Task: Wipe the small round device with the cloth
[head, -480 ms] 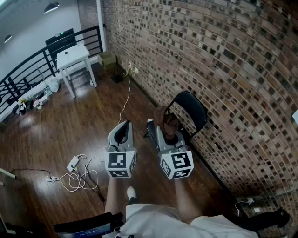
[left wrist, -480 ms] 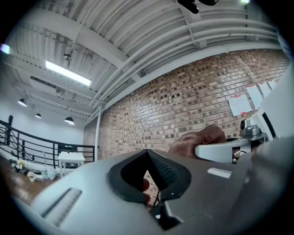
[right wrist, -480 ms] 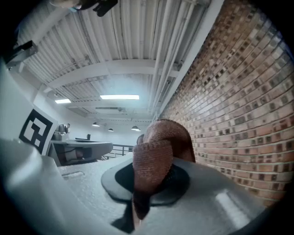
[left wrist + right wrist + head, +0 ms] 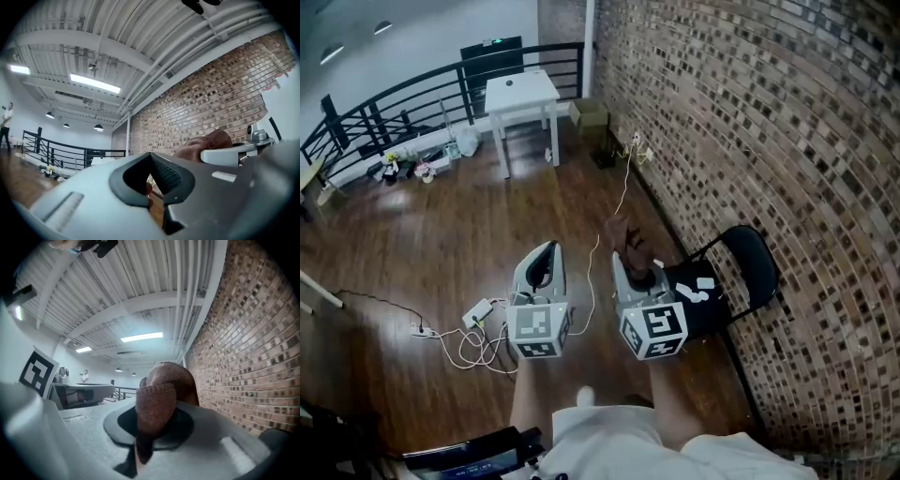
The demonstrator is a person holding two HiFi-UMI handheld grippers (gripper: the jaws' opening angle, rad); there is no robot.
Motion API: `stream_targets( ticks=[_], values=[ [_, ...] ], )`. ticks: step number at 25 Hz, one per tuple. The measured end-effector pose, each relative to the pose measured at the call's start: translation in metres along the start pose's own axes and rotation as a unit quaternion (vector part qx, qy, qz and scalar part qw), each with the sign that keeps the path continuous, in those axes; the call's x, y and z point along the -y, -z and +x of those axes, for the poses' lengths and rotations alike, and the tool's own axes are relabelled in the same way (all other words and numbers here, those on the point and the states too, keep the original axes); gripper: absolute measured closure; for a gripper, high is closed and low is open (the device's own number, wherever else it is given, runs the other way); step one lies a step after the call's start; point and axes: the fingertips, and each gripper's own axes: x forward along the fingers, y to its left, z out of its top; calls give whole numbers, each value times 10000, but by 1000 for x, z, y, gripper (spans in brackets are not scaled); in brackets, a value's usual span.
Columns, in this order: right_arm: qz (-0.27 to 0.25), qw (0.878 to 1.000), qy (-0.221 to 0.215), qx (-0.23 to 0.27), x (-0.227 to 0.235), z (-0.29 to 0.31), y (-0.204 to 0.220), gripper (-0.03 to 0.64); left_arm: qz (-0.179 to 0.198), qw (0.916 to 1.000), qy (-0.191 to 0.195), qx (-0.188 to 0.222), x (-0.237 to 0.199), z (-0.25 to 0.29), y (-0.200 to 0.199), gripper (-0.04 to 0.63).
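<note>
Standing, head view steeply down on a wooden floor. Far left on the floor: a power strip [image 4: 477,313] with loose white cable, not part of the job. Left gripper [image 4: 541,272]: jaws together, nothing between them, held roughly level over the floor and idle. Right gripper [image 4: 630,262], just beside it: jaws clamped on the brown cloth [image 4: 625,236], which bunches up past the tips and covers most of the pads in the right gripper view. Further right, a black folding chair [image 4: 752,258] stands against the brick wall [image 4: 787,112]; two small white pieces [image 4: 704,282] lie on its seat near the back edge, too small to identify. I cannot pick out the small round device with certainty in any view; my guess is that it is one of those pieces on the seat. Step in hand, as I judge it: cloth secured, approach not finished, no wiping begun. Next move calls for bringing the cloth end down onto the seat, confirming the device, and using the free left gripper to steady it if it slides
</note>
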Motion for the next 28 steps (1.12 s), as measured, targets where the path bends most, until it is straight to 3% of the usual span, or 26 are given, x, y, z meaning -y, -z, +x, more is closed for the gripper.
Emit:
stream_targets(
  ticks=[6,11,22,28],
  values=[
    [49,9981,-580,-194,-29,70,14,598,-87,9984,-549,-90,-66,17,16,580],
    [104,9952,-956,-200,-26,148,24,598,10,9960,-878,-132,-115,68,30,579],
    [255,9874,-1548,226,60,366,-11,598,425,9890,-1410,137,-193,275,-2,578],
    [424,9850,-1667,162,100,448,0,598,531,9880,-1447,-64,-226,354,30,578]
  ],
)
